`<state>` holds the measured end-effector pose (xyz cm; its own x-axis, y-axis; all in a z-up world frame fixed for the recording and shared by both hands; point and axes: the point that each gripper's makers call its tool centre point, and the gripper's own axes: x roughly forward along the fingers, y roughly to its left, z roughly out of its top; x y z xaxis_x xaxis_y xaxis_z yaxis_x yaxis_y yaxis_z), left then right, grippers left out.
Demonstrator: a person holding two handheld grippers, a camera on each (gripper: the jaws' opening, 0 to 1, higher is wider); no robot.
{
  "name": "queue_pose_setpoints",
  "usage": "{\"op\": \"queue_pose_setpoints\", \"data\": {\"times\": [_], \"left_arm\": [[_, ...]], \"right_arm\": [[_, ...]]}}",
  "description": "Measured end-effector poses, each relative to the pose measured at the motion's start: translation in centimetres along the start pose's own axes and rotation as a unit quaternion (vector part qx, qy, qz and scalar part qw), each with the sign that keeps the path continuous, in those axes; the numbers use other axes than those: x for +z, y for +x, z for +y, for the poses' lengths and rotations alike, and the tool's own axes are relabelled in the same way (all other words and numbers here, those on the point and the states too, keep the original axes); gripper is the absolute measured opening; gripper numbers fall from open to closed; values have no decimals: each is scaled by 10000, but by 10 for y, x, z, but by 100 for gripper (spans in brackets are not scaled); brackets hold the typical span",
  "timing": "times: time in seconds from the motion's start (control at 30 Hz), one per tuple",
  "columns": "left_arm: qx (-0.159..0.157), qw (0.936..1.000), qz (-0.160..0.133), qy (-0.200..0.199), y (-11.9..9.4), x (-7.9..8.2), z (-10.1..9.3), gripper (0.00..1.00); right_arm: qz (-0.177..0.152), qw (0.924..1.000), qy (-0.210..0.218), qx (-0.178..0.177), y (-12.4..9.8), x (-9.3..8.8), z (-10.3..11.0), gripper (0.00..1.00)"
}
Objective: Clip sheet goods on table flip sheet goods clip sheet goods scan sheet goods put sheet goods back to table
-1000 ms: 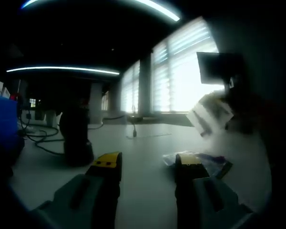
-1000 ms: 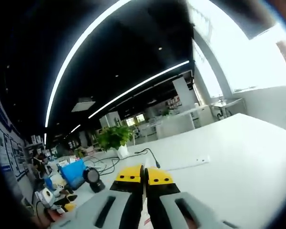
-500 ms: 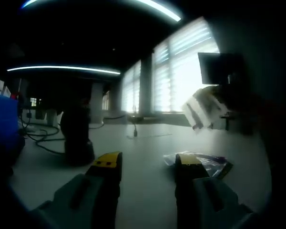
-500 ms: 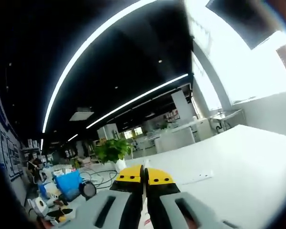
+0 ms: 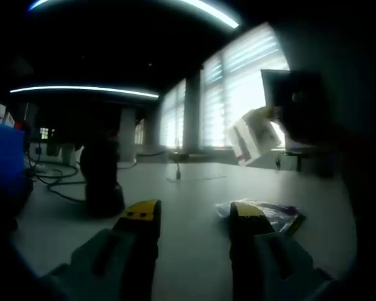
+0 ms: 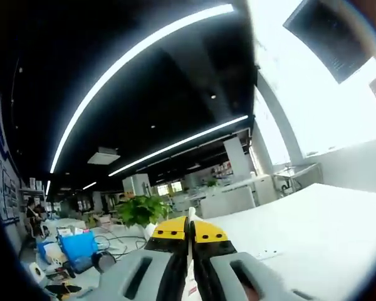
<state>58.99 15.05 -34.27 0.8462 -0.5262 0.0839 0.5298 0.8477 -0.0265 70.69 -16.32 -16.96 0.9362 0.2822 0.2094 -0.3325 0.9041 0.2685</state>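
White desk [image 5: 194, 207] surface carries a dark upright scanner [image 5: 100, 179] at the left and a blue-printed packet [image 5: 272, 214] lying flat just beyond the left gripper [image 5: 191, 216], whose jaws are spread apart and hold nothing. The right gripper [image 6: 189, 233] has its jaws pressed together on a thin white sheet pack [image 5: 255, 135], which is raised in the air, well above the desk. Judged step: carrying the clipped pack toward the scan. Next move likely calls for presenting the printed face squarely to the scanner, with the pinch kept firm to prevent slip.
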Motion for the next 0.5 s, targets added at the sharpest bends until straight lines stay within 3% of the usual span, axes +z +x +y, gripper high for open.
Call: {"op": "queue_pose_setpoints", "data": {"times": [0.2,0.37,0.5], "left_arm": [[18,10000,-6,-7,0,0,1,37],[61,10000,6,-31,-1,0,3,36],[49,10000,14,-14,-1,-1,2,36]], "right_arm": [[-247,9989,339,221,13,2,7,0],[-328,9974,611,178,26,-2,5,0],[-337,9982,450,183,36,-6,8,0]]}}
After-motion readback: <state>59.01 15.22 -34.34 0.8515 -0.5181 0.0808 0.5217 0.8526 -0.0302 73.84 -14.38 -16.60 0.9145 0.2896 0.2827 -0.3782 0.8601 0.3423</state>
